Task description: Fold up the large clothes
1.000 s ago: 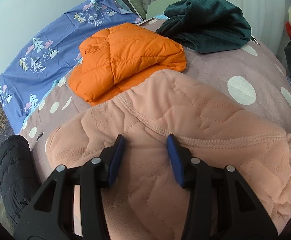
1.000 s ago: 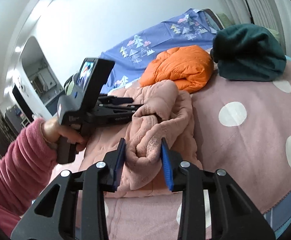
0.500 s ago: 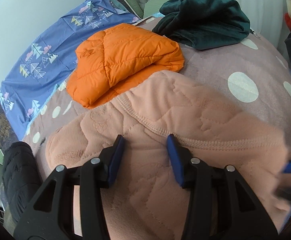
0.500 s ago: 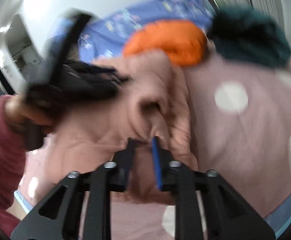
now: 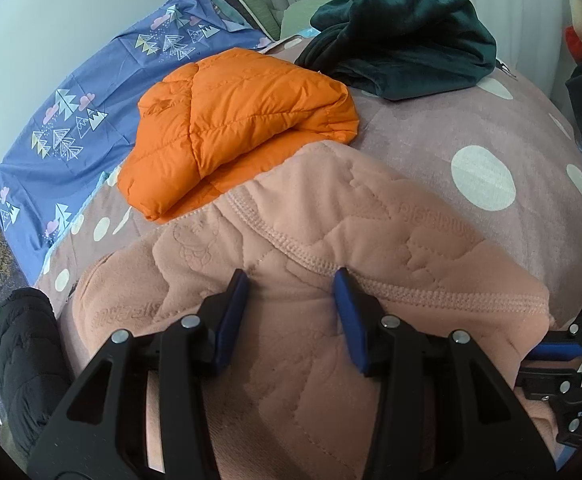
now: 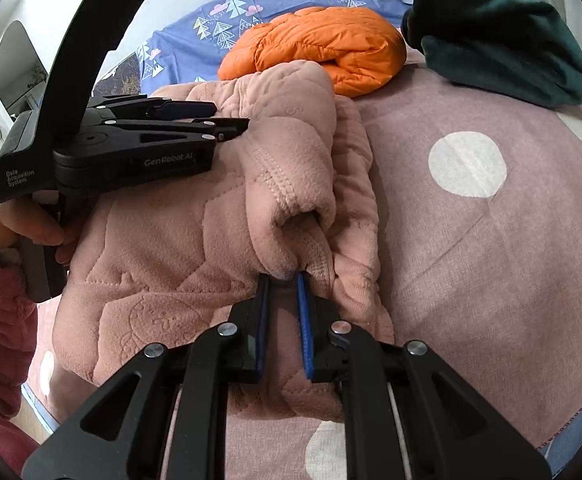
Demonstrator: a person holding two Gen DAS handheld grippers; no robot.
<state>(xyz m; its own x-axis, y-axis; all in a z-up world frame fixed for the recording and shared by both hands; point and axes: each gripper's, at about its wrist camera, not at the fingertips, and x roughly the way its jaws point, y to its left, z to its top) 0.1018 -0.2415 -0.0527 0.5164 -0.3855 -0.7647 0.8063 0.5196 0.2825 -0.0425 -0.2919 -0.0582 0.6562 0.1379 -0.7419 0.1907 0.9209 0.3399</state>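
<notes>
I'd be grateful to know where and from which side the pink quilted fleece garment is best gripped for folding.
Probably the ribbed sleeve cuff of the pink quilted fleece garment, approached from its near edge. The cuff pokes toward the right tongs, a thin, free end; those tongs have just been closing and now pinch it.

"GenRobot.AI", "Data Acquisition System", left gripper (image 6: 227,120)

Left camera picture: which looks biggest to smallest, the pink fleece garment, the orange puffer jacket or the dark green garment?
1. pink fleece garment, though it lies nearest the camera, which inflates it.
2. orange puffer jacket and dark green garment look about alike; the green one lies farther off, so no ranking.
</notes>
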